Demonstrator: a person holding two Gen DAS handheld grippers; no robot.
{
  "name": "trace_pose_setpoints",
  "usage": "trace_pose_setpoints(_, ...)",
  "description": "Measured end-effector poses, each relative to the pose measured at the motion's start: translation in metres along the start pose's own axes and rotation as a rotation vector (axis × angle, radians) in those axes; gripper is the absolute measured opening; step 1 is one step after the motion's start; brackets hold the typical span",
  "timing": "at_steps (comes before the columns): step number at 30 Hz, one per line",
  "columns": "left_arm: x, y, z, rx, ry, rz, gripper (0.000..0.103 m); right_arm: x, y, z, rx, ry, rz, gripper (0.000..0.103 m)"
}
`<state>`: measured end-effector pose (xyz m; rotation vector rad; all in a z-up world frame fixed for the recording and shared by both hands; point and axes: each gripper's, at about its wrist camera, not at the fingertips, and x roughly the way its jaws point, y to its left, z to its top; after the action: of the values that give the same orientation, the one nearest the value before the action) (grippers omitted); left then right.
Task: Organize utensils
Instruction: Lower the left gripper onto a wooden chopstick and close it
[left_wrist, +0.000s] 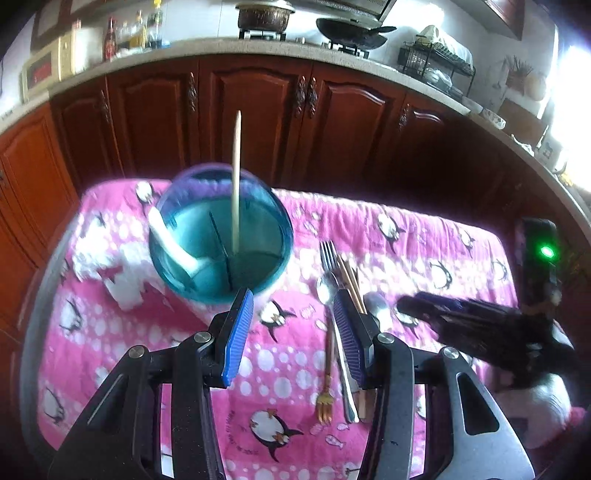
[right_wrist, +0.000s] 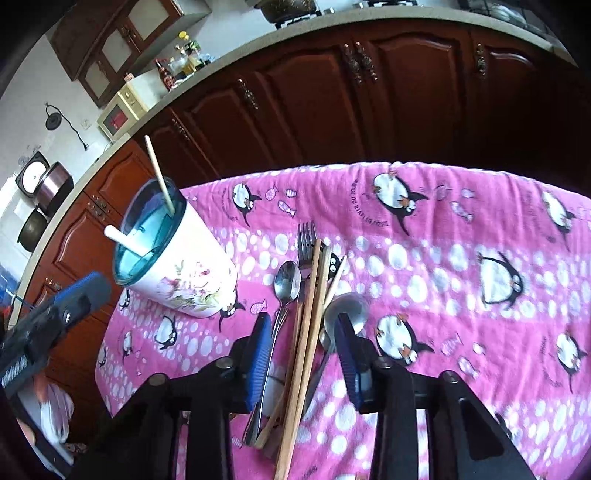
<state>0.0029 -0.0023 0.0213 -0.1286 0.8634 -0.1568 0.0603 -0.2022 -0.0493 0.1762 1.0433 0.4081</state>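
Observation:
A white floral utensil holder (right_wrist: 184, 280) with a blue divided insert (left_wrist: 221, 236) stands on the pink penguin cloth. It holds a white spoon (left_wrist: 171, 240) and one wooden chopstick (left_wrist: 235, 184). A pile of utensils lies to its right: a fork (right_wrist: 306, 243), a metal spoon (right_wrist: 288, 280), a second spoon (right_wrist: 347, 306) and wooden chopsticks (right_wrist: 306, 332). My left gripper (left_wrist: 295, 332) is open and empty, just in front of the holder. My right gripper (right_wrist: 304, 354) is open, its fingers on either side of the pile, low over it.
The cloth-covered table (right_wrist: 461, 229) sits in front of dark wooden cabinets (left_wrist: 258, 110). The counter above carries bottles (left_wrist: 136, 33), a pot (left_wrist: 264, 16) and a dish rack (left_wrist: 436, 62). My right gripper also shows in the left wrist view (left_wrist: 461, 325).

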Motion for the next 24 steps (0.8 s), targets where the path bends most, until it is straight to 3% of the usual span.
trace_pose_setpoints(4,0.008,0.0,-0.008,-0.005,0.024,-0.01,0.045,0.028,0.0,0.011,-0.015,0.038,-0.008,0.024)
trace_pose_setpoints(9,0.021,-0.008,-0.019,0.014,0.071,-0.03,0.045,0.071,-0.008,0.02,0.007,0.117,-0.03,0.024)
trace_pose_setpoints(12,0.031,-0.011,-0.025,0.016,0.1,-0.037,0.045,0.083,-0.014,0.021,0.047,0.121,-0.006,0.024)
trace_pose_setpoints(18,0.049,-0.02,-0.026,0.015,0.129,-0.042,0.045,0.072,-0.02,0.018,0.036,0.099,0.016,0.0)
trace_pose_setpoints(24,0.073,-0.029,-0.026,0.022,0.162,-0.036,0.045,0.045,-0.048,0.006,0.07,0.082,0.016,0.0)
